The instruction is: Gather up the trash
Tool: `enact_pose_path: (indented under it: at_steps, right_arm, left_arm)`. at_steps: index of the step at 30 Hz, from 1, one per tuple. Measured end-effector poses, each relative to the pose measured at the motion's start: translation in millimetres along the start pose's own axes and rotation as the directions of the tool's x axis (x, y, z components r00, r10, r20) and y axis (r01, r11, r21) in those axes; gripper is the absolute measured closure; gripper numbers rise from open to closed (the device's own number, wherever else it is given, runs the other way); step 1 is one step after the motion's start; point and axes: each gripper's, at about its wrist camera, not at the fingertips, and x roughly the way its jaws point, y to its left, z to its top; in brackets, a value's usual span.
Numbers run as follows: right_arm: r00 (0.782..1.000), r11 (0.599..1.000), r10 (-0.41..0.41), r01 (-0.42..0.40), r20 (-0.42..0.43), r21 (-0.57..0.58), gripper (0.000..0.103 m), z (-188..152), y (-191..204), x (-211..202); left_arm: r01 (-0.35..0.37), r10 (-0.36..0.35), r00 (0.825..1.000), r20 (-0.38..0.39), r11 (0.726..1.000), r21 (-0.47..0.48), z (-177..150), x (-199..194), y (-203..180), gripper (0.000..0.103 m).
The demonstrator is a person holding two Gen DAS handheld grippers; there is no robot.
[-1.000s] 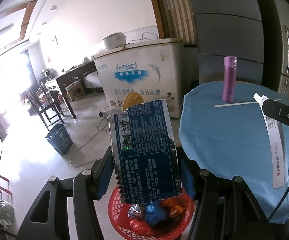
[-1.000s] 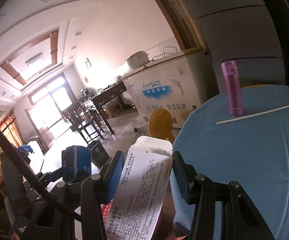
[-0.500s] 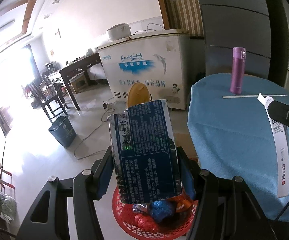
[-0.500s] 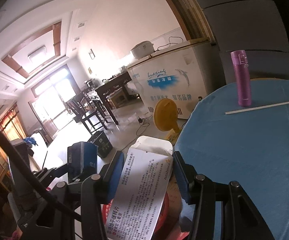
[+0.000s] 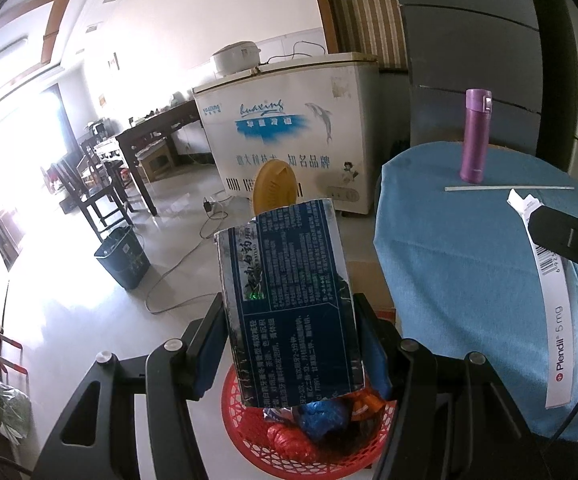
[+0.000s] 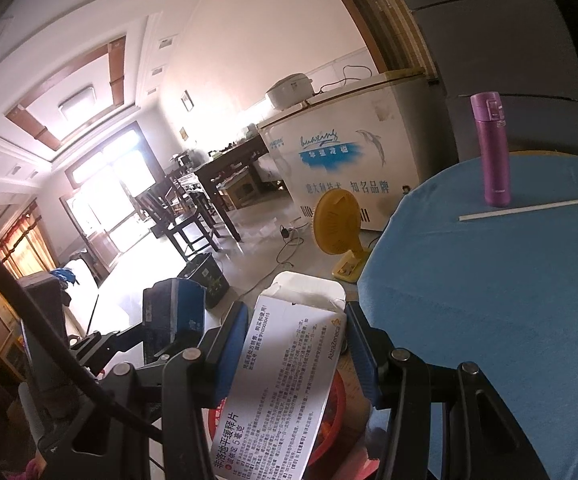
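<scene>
Left gripper [image 5: 291, 350]: jaws clenched on dark blue carton [image 5: 289, 304], held upright directly above red basket [image 5: 309, 452] with wrappers inside. Right gripper [image 6: 295, 354]: jaws clenched on white medicine box [image 6: 285, 376], top flap open, also above red basket. Bench [image 6: 509, 300] under blue cloth, beside basket; purple flask [image 6: 493, 152] and white straw [image 6: 533, 208] on it.

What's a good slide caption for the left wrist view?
Left hand-held gripper holds dark blue box above red basket.
</scene>
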Motion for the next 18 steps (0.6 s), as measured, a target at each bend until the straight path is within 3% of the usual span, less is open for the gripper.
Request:
enact_pose_path:
  at_steps: [18]
  right_arm:
    - [1.000, 1.000, 0.006, -0.006, -0.017, 0.007, 0.050, -3.8, 2.3, 10.9]
  left_arm:
    - [0.015, -0.015, 1.000, -0.022, 1.000, 0.017, -1.9, 9.5, 2.3, 0.041]
